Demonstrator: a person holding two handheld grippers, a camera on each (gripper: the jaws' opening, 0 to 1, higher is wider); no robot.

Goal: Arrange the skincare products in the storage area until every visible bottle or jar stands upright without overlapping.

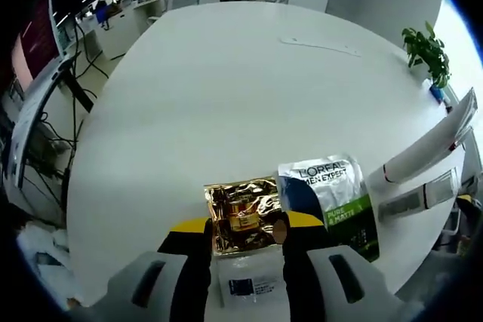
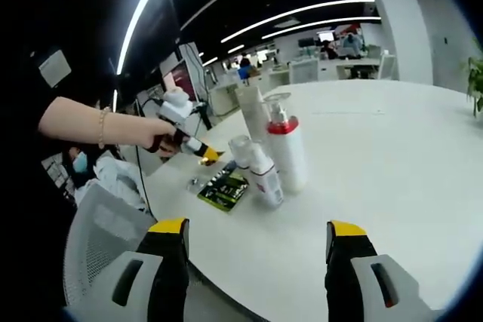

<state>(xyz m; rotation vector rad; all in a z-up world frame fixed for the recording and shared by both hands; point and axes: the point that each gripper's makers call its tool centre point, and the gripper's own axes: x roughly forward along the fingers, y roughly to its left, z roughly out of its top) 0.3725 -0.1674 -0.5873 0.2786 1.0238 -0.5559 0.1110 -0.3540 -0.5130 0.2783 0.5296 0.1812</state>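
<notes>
My left gripper is shut on a gold foil sachet, held low over the white table. Right beside it a white and green L'Oreal sachet lies flat. In the right gripper view a hand holds that left gripper near the green sachet. A tall white bottle with a red band, a smaller white bottle and a white tube stand upright together. My right gripper is open, well short of the bottles, with nothing between its jaws.
A potted plant stands at the far table edge. A grey office chair sits by the near edge below the left hand. Desks and screens fill the room behind. Bare tabletop stretches right of the bottles.
</notes>
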